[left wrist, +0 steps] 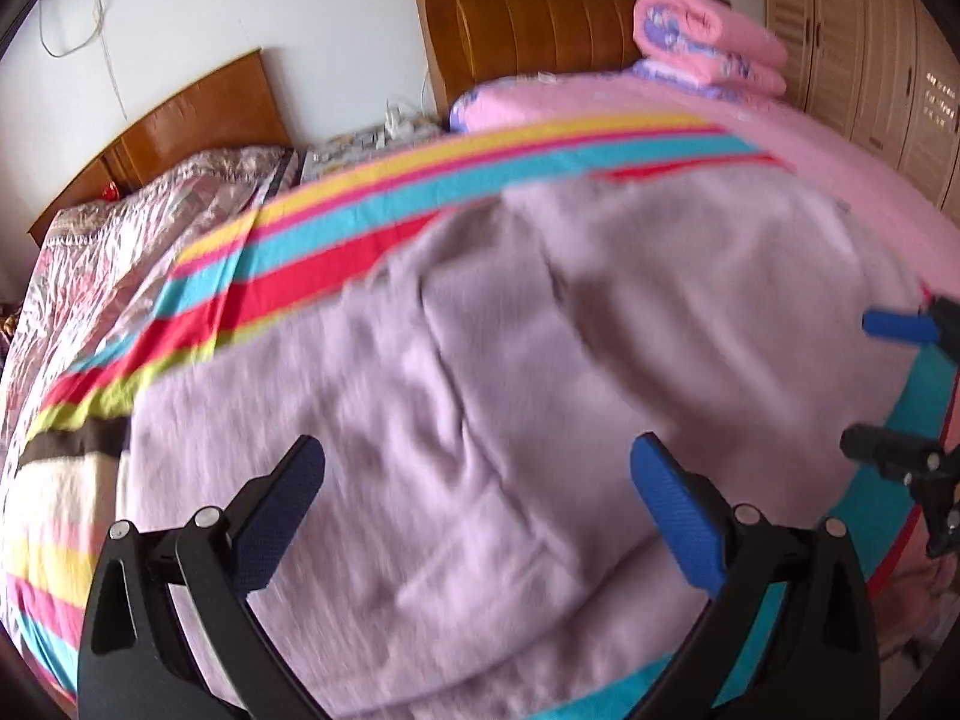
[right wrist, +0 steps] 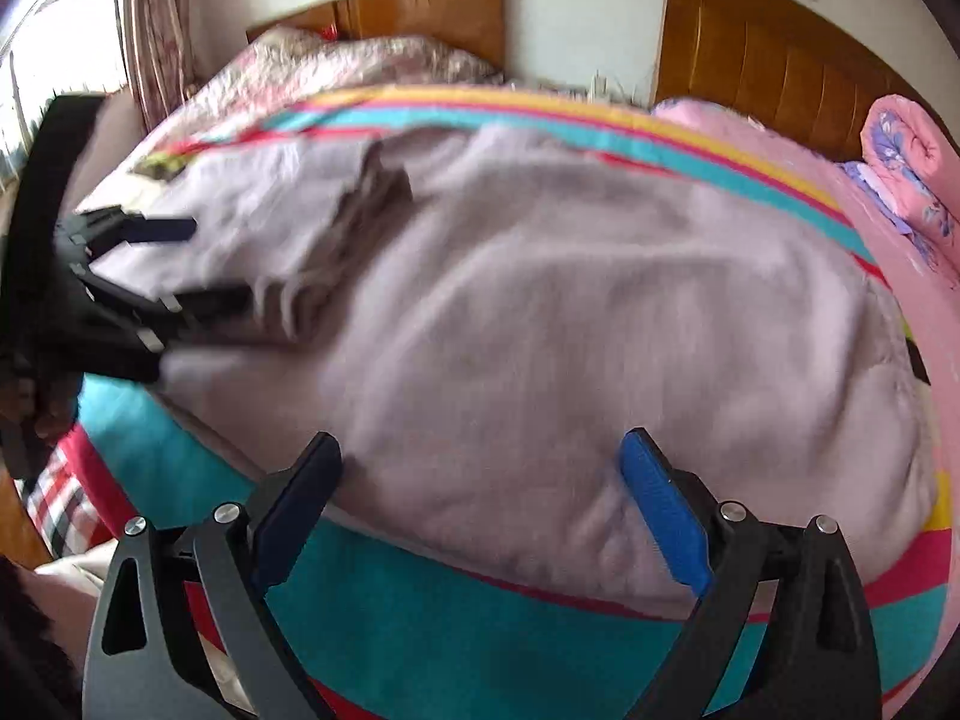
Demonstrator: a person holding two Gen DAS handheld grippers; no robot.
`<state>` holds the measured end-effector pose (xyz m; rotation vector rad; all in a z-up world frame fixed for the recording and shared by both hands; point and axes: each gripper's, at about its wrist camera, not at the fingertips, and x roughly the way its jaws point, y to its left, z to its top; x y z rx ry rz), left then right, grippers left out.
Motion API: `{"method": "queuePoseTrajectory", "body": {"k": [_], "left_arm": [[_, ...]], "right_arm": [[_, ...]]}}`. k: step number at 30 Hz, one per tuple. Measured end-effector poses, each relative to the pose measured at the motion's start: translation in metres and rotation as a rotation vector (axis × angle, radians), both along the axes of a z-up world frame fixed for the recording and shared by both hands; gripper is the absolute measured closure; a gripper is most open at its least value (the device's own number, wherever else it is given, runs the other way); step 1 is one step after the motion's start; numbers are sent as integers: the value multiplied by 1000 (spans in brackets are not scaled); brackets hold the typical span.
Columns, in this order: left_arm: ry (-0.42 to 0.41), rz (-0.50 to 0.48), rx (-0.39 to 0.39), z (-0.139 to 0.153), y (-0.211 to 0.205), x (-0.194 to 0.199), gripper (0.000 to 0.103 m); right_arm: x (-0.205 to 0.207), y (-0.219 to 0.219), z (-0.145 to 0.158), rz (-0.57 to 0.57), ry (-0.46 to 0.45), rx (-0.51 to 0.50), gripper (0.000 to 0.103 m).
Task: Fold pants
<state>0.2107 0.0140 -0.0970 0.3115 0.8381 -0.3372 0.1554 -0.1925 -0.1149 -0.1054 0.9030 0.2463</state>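
Pale lilac pants (left wrist: 480,360) lie spread across a striped blanket (left wrist: 360,222) on the bed; they also fill the right wrist view (right wrist: 570,330). My left gripper (left wrist: 477,468) is open and empty just above the cloth. It also shows at the left of the right wrist view (right wrist: 210,264), open over a bunched end of the pants. My right gripper (right wrist: 480,462) is open and empty over the near edge of the pants. It also shows at the right edge of the left wrist view (left wrist: 864,384).
A folded pink quilt (left wrist: 708,42) sits by the wooden headboard (left wrist: 540,18) on a pink sheet (left wrist: 840,156). A second bed with a floral cover (left wrist: 120,252) stands to the left. Wardrobe doors (left wrist: 870,48) line the right wall.
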Motion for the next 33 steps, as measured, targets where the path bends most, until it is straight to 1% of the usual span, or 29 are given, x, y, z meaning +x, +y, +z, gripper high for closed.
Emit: {"method": "queuePoseTrajectory", "body": {"k": [1, 2, 3, 4, 6, 7, 8, 9, 10, 11, 12, 14, 15, 16, 17, 20, 24, 26, 27, 28, 29, 30, 31, 33], "left_arm": [[35, 12, 0, -10, 5, 2, 1], [49, 21, -42, -12, 10, 3, 1], [71, 33, -84, -13, 15, 5, 1], [98, 37, -102, -13, 18, 8, 1], [95, 29, -73, -8, 14, 7, 1], [64, 14, -53, -1, 10, 2, 1], [34, -12, -51, 5, 5, -5, 1], [12, -44, -60, 10, 1, -11, 1], [-2, -75, -70, 14, -3, -16, 1], [-6, -92, -68, 14, -8, -19, 1], [-2, -103, -57, 10, -12, -21, 1], [38, -127, -41, -5, -21, -22, 1], [67, -134, -24, -15, -25, -22, 1], [54, -135, -10, -17, -28, -21, 1], [20, -135, -12, -17, -30, -24, 1], [41, -138, -22, -18, -29, -22, 1], [33, -137, -20, -19, -25, -23, 1], [33, -138, -22, -20, -26, -24, 1], [33, -139, -23, -21, -25, -24, 1], [33, -140, -25, -22, -26, -22, 1], [33, -141, -27, -22, -25, -23, 1], [32, -142, -28, -22, -25, -23, 1], [32, -142, -29, -22, -24, -23, 1], [33, -145, -31, -22, -24, -23, 1]], "right_arm": [[-3, -3, 3, 5, -9, 15, 12], [-6, -11, 8, -4, -6, 42, 12], [-10, -20, 14, -26, -22, 65, 12], [-16, -32, 20, -56, -49, 96, 12], [-28, -73, 31, -163, -81, 222, 12], [-37, -101, 34, -249, -99, 295, 12], [-43, -119, 34, -308, -105, 342, 12], [-51, -141, 32, -381, -102, 395, 13], [-58, -156, 29, -429, -97, 431, 16], [-64, -175, 23, -489, -87, 485, 20], [-69, -189, 18, -530, -70, 535, 20], [-72, -205, 9, -578, -47, 585, 20], [-72, -211, 6, -592, -45, 598, 21], [-69, -214, 4, -596, -41, 605, 22], [-64, -217, 1, -598, -34, 614, 22], [-46, -228, -5, -598, -15, 644, 22], [-27, -233, -10, -597, 8, 669, 22], [-22, -228, -8, -576, 47, 649, 22], [-22, -224, -8, -552, 76, 644, 25], [-22, -223, -8, -526, 107, 663, 26], [-23, -220, -9, -498, 134, 685, 29], [-24, -218, -10, -483, 147, 689, 30], [-26, -217, -9, -486, 137, 682, 32], [-25, -226, -12, -524, 102, 724, 34]]}}
